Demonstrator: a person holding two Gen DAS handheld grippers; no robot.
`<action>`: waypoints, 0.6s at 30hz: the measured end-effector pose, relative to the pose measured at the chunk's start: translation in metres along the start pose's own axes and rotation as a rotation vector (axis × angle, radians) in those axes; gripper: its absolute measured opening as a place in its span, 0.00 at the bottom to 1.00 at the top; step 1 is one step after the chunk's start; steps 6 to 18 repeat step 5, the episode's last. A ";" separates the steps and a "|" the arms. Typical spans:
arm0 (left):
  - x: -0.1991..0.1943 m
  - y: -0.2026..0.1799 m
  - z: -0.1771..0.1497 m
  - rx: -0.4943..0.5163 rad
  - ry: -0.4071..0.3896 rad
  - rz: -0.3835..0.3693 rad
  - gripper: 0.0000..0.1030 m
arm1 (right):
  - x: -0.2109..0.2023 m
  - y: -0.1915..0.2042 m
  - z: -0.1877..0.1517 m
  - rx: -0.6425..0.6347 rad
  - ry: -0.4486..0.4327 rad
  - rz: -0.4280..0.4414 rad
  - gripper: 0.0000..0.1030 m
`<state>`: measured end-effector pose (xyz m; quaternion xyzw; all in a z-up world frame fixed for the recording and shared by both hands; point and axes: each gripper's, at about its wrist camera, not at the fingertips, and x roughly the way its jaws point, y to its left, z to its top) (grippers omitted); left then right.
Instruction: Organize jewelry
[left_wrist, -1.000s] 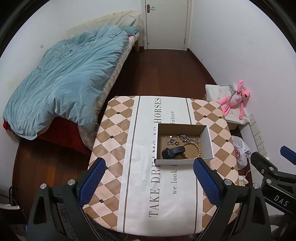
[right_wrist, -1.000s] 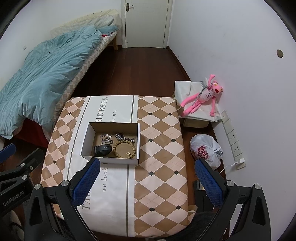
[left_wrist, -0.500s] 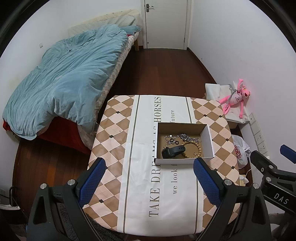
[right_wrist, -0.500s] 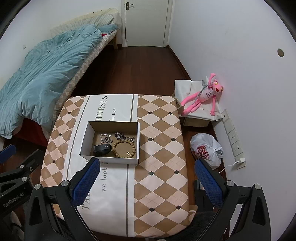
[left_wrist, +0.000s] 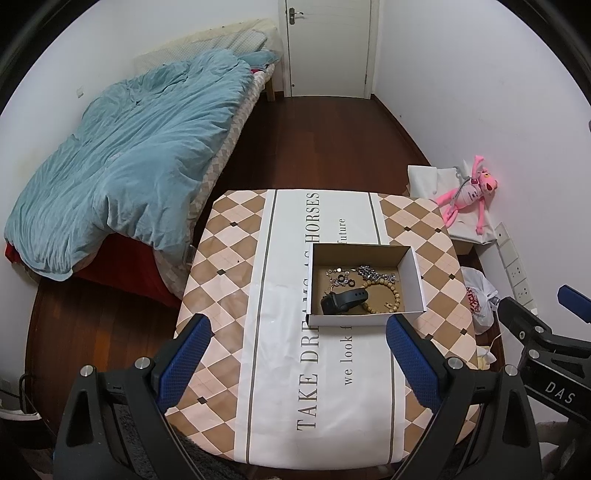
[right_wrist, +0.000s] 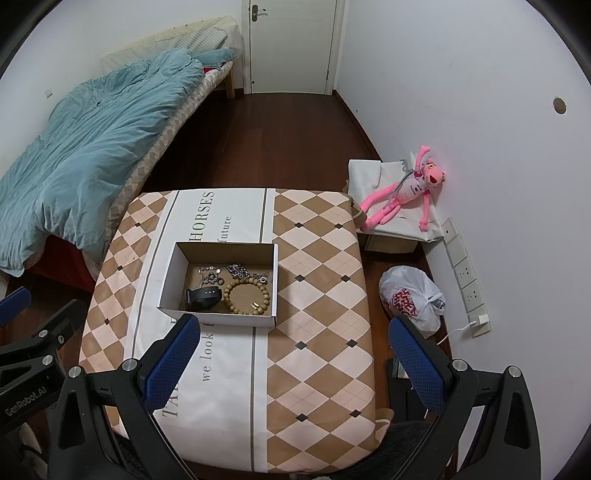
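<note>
Both tools, left tool (left_wrist: 297, 334) and right tool (right_wrist: 291, 338), hang wide and empty above the worktop's (right_wrist: 317, 295) near edge, barely shifted over the last second; the jewelry has not moved. The box (right_wrist: 166, 273) sits mid-worktop, holding a black watch (right_wrist: 204, 295), bead bracelet (right_wrist: 246, 296) and silver chains (right_wrist: 236, 271). This fits either sorting finished or sorting pending. Bare cloth surrounds the box on all sides; the bed (left_wrist: 122, 166) flanks the left edge.

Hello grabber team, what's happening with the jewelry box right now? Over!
Left gripper and right gripper: jaws open, empty, above the table. Cardboard box holds beaded bracelet, black watch, silver chains. Nothing blocking.
</note>
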<state>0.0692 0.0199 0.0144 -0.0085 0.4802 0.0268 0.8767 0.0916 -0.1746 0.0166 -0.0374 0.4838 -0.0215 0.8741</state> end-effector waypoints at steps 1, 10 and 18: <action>0.000 -0.001 0.001 -0.001 0.000 -0.003 0.94 | 0.000 0.001 -0.001 0.000 0.000 -0.001 1.00; -0.004 -0.001 -0.001 0.008 -0.023 -0.001 0.94 | 0.001 0.000 0.000 0.000 -0.001 -0.001 1.00; -0.004 -0.001 -0.001 0.008 -0.023 -0.001 0.94 | 0.001 0.000 0.000 0.000 -0.001 -0.001 1.00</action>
